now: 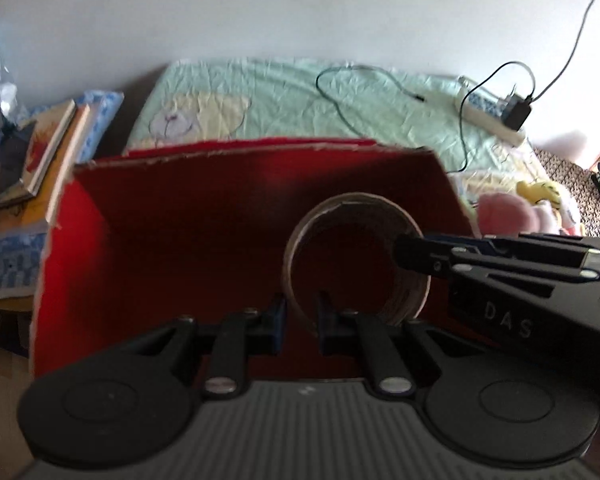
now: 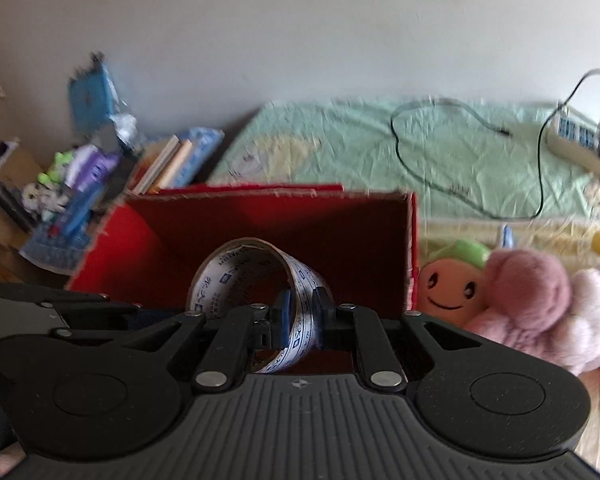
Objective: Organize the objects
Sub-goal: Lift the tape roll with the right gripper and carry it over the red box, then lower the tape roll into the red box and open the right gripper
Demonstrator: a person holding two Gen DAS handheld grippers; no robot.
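Note:
A roll of tape (image 1: 296,248) (image 2: 236,276), brown outside with white printed lining, hangs upright over an open red cardboard box (image 1: 180,208) (image 2: 172,232). My left gripper (image 1: 301,320) is shut on the roll's near rim, one finger inside the ring and one outside. Coming in from the right, my right gripper (image 1: 410,254) clamps the roll's right wall. In the right wrist view the right gripper (image 2: 302,314) is shut on the tape band, and the left gripper (image 2: 156,316) reaches in from the left. The box floor is dark and partly hidden.
The box stands at the edge of a bed with a pale green sheet (image 1: 300,92). Plush toys (image 2: 520,300) lie just right of the box. A power strip with charger and cables (image 1: 500,120) lies at the far right. Books (image 1: 56,140) and clutter are stacked left.

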